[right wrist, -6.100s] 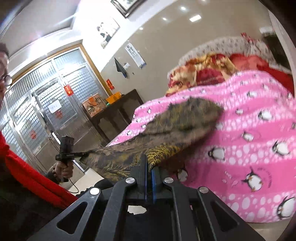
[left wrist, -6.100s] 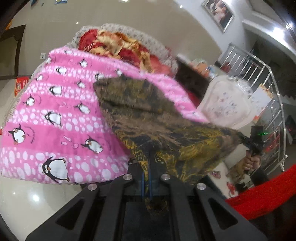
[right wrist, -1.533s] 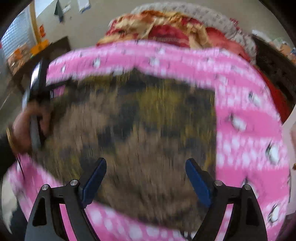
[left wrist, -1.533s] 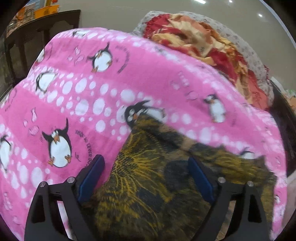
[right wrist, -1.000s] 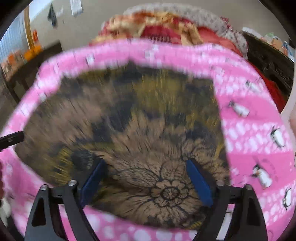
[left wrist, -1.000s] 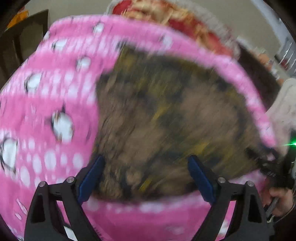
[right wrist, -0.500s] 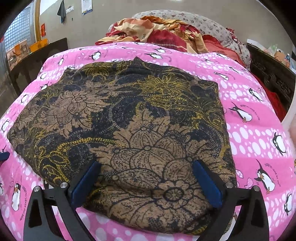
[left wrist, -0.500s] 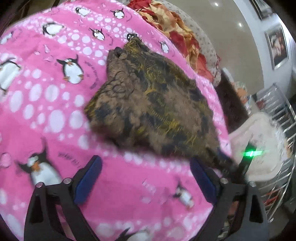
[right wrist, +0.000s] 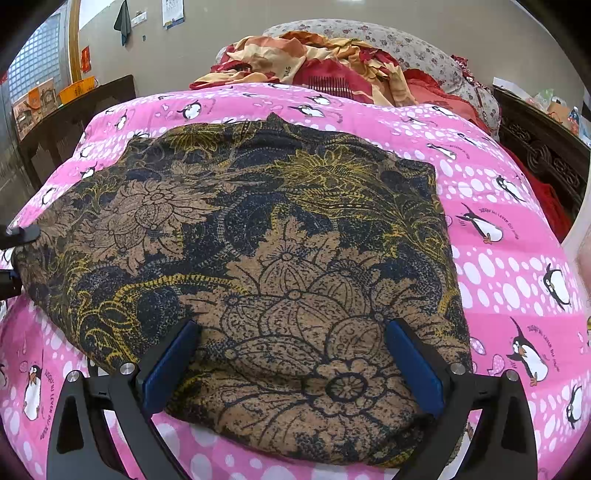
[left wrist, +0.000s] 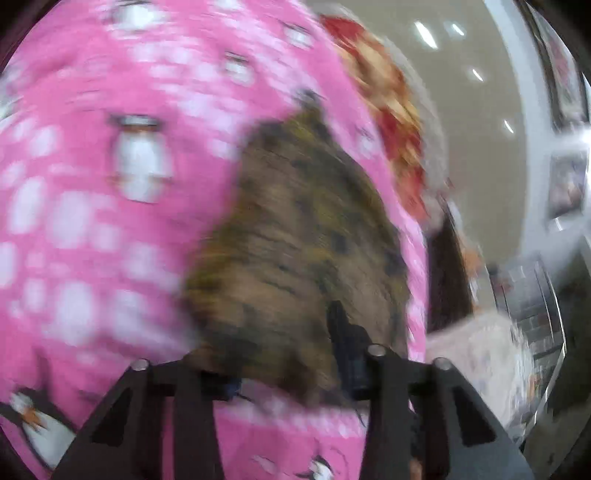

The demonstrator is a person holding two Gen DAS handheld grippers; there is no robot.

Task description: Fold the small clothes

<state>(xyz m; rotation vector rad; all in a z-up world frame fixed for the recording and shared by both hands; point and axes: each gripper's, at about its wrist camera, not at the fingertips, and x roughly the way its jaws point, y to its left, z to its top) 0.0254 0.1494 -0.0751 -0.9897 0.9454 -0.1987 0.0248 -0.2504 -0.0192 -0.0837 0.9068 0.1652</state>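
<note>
Mid-fold: patterned cloth (right wrist: 258,258) lies flat at frame centre on the pink quilt (right wrist: 498,229). Left gripper (left wrist: 284,354), jaws just closing, straddles its blurred corner, grip uncertain; right gripper (right wrist: 291,362) hovers released. Next: lift that corner across.

free: bare pink quilt (right wrist: 498,229) right of cloth (right wrist: 258,240) | blocked: bedding heap (right wrist: 317,70) behind; dark cabinet (right wrist: 539,147) right

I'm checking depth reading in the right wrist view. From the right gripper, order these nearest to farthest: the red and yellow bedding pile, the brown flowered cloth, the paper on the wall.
1. Brown flowered cloth, right under the right gripper.
2. Red and yellow bedding pile, beyond the pink blanket.
3. Paper on the wall, upper left, behind the bed.
</note>
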